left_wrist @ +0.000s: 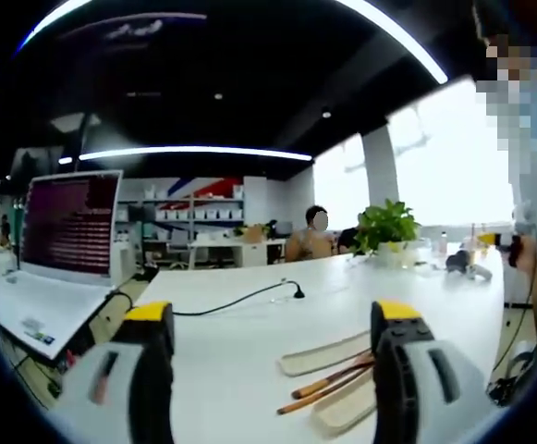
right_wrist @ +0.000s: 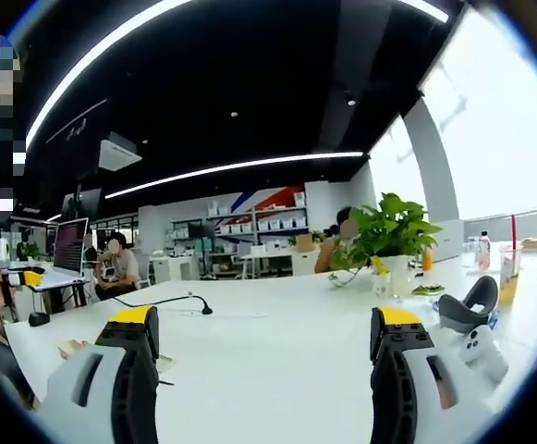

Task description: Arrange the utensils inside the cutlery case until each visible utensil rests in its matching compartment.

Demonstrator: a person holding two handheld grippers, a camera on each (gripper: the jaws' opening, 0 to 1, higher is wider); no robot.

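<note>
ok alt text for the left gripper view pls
The left tongs stand open and empty above a white table, where wooden chopsticks lie between two pale case pieces near the right jaw. Further off, a black cable crosses the table, an open laptop sits at the left, and a potted plant stands at the far edge.

Your bench [left_wrist: 240, 351] looks smooth, white and faintly glossy. The chopsticks [left_wrist: 328, 382] on it look like brown wood; the case [left_wrist: 328, 356] halves look pale, matt plastic.
</note>
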